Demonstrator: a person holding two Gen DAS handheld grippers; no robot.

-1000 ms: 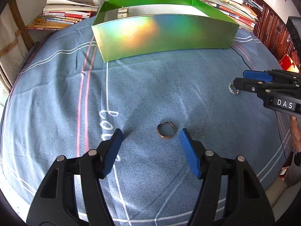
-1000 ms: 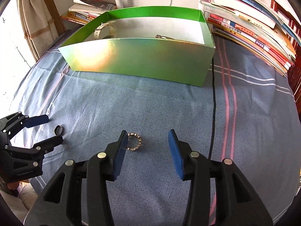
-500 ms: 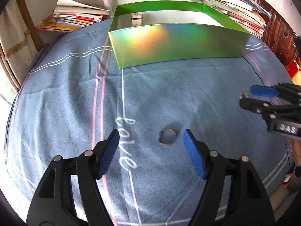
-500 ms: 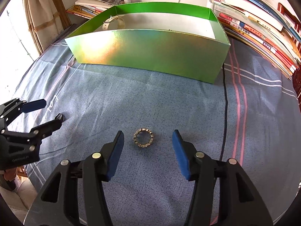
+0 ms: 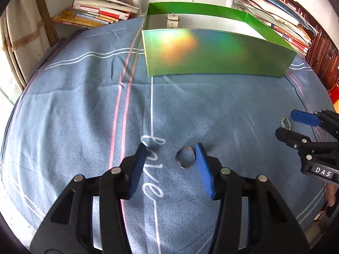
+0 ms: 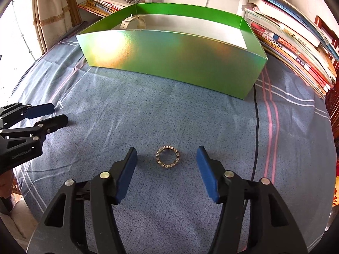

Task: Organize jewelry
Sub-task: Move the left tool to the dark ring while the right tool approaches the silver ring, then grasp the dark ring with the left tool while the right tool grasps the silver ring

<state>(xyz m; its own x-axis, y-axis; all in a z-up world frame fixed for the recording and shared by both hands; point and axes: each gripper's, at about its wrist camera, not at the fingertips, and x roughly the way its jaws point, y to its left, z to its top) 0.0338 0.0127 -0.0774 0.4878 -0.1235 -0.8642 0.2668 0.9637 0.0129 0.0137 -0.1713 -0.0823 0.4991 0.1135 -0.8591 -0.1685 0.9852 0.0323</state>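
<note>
A thin plain ring (image 5: 185, 158) lies on the blue cloth between the blue pads of my left gripper (image 5: 171, 155), close to the right pad; the jaws are open around it. A studded gold ring (image 6: 167, 156) lies flat between the pads of my right gripper (image 6: 166, 157), which is open; it also shows in the left wrist view (image 5: 285, 123). A shiny green box (image 6: 169, 57) stands at the far side with a pale watch strap (image 6: 133, 22) inside. Each gripper shows in the other's view, left (image 6: 50, 114) and right (image 5: 291, 124).
Stacks of books and magazines lie at the back left (image 5: 95, 14) and along the right (image 6: 296, 42). A thin black cable (image 6: 257, 131) runs across the cloth to the right of the studded ring. The cloth carries pink and white stripes and white lettering (image 5: 152, 165).
Both grippers have moved forward and lower toward their rings. The left jaws have narrowed around the plain ring. The studded ring now sits centred between the right pads.
</note>
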